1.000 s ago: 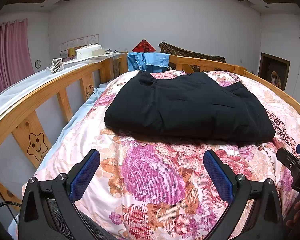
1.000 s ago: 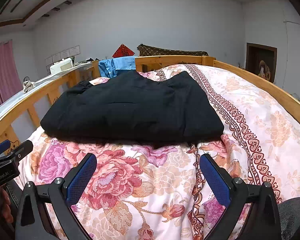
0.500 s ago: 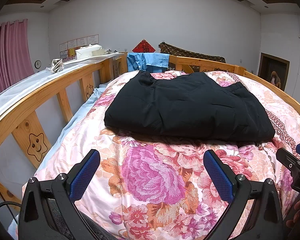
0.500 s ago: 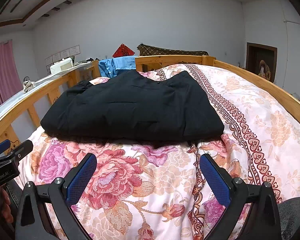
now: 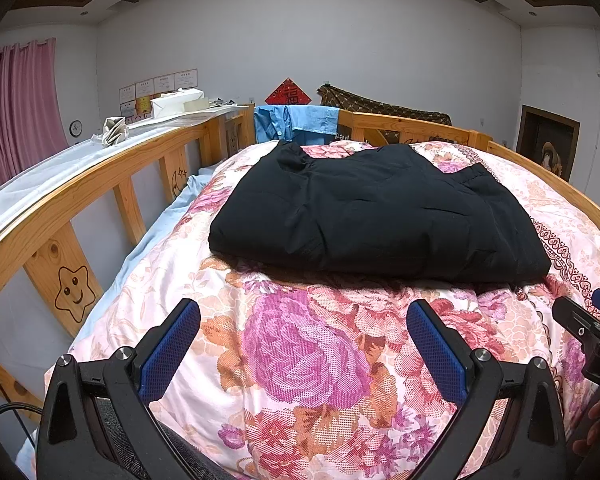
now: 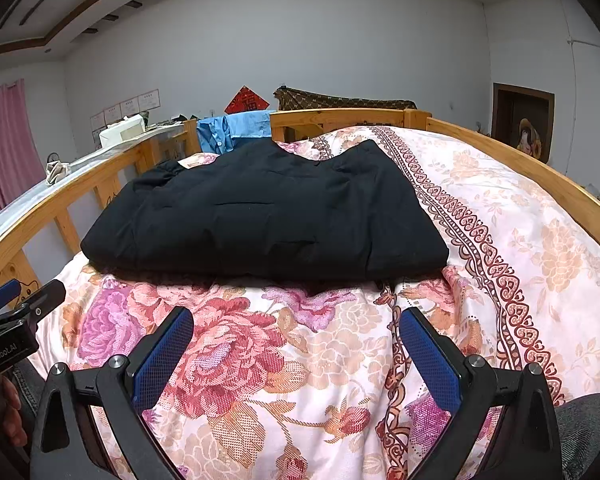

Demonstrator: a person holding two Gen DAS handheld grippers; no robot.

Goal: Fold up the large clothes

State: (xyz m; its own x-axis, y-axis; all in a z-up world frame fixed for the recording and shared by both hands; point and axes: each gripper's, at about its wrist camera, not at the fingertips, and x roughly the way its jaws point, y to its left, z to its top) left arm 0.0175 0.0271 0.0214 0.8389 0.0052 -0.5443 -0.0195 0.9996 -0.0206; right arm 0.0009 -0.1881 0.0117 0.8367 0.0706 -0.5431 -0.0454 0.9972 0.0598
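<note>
2 grippers, left gripper (image 5: pixel 303 338) and right gripper (image 6: pixel 296 340), hang spread and empty; the folded black garment (image 5: pixel 374 216) lies at 12 o'clock on the floral quilt (image 5: pixel 300 360), apparently finished, so neither needs hold it

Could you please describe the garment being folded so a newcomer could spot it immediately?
Start at the wooden-railed bed covered by a pink floral quilt. In its middle lies a folded black padded garment, the only dark item on the quilt, unlike the blue shirt draped over the headboard.
</note>
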